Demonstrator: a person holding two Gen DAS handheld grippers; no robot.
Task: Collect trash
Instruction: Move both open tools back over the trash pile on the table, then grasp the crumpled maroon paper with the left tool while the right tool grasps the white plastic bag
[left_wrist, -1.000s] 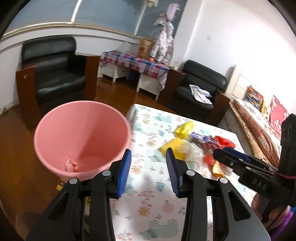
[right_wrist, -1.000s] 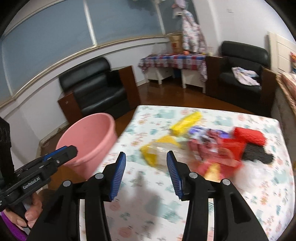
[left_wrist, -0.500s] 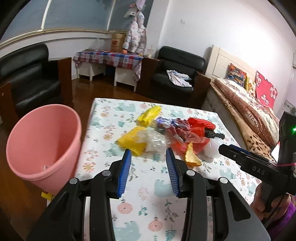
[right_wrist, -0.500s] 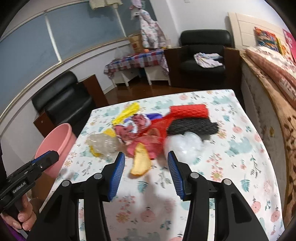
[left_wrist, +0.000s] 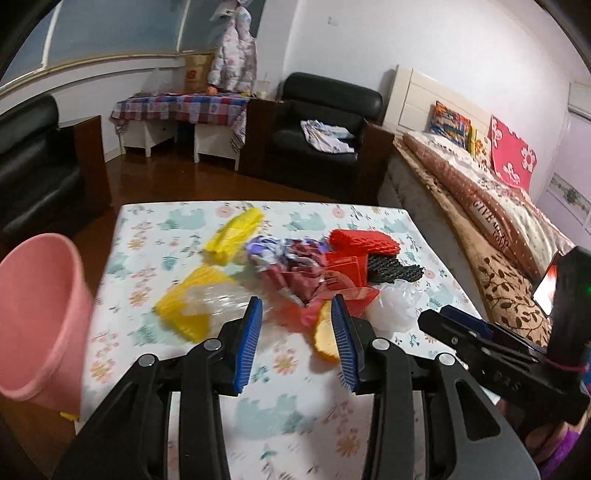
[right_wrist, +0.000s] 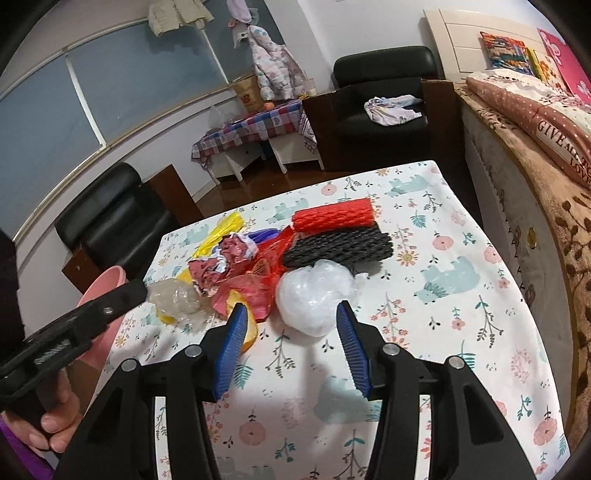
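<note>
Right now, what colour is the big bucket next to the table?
Pink. The bucket shows best in the left wrist view, at the table's left edge.

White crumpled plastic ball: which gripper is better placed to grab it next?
Right. The right gripper lines up with the white plastic ball, jaws opening, empty. The left gripper faces the orange scrap.

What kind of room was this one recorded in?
Likely a home bed-sitting room: a bed with brown patterned bedding, a black leather armchair and a small table under a floral cloth strewn with wrappers.
</note>
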